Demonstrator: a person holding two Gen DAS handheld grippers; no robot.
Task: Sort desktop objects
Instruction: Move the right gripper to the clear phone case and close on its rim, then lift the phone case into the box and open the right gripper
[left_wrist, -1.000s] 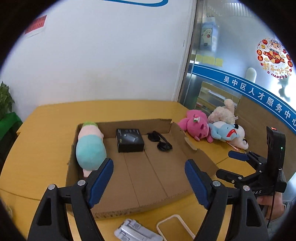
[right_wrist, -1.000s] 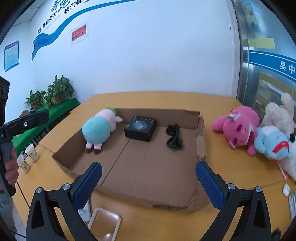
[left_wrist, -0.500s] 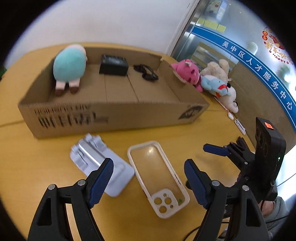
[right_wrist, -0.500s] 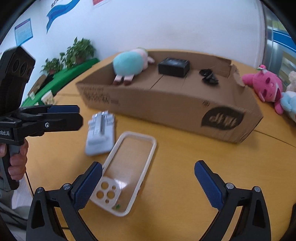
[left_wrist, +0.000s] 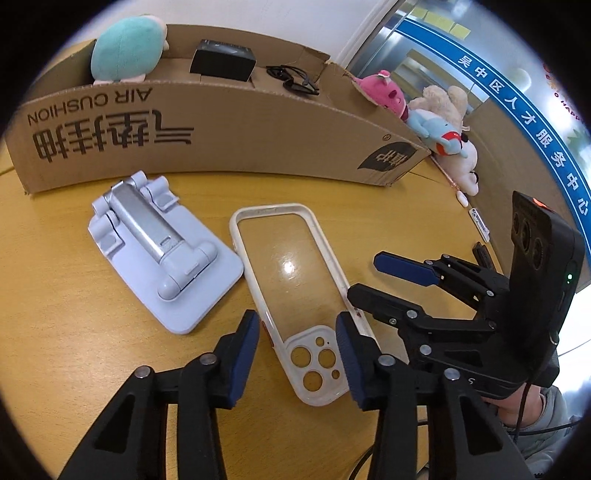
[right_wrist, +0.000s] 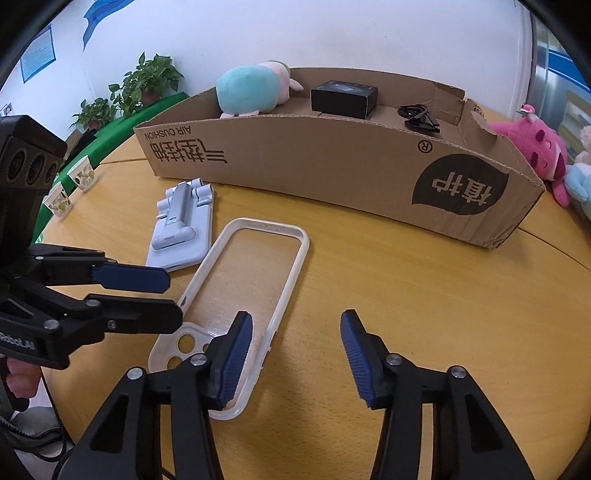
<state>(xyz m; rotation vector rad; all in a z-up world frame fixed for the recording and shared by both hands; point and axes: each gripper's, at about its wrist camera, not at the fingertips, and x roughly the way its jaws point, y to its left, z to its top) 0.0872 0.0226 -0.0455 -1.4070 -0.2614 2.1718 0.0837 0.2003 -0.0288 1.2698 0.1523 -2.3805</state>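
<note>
A clear phone case with a white rim (left_wrist: 295, 280) lies flat on the wooden table; it also shows in the right wrist view (right_wrist: 243, 291). My left gripper (left_wrist: 297, 354) is open and straddles the case's camera-hole end, fingers on either side. My right gripper (right_wrist: 295, 354) is open, just right of the case, its left finger over the case's rim. A pale blue folded phone stand (left_wrist: 159, 243) lies left of the case, also in the right wrist view (right_wrist: 181, 225). A cardboard box (left_wrist: 207, 125) behind holds a teal plush (left_wrist: 125, 48), a black box (left_wrist: 223, 61) and sunglasses (left_wrist: 295, 79).
Pink, blue and cream plush toys (left_wrist: 424, 110) lie on the table right of the box. Small items (left_wrist: 478, 221) lie by the table's right edge. Paper cups (right_wrist: 70, 184) and potted plants (right_wrist: 144, 85) are at the left in the right wrist view.
Both grippers have dropped lower and closer to the phone case. The left gripper's fingers have narrowed around the case's camera end. The right gripper's fingers have also narrowed.
</note>
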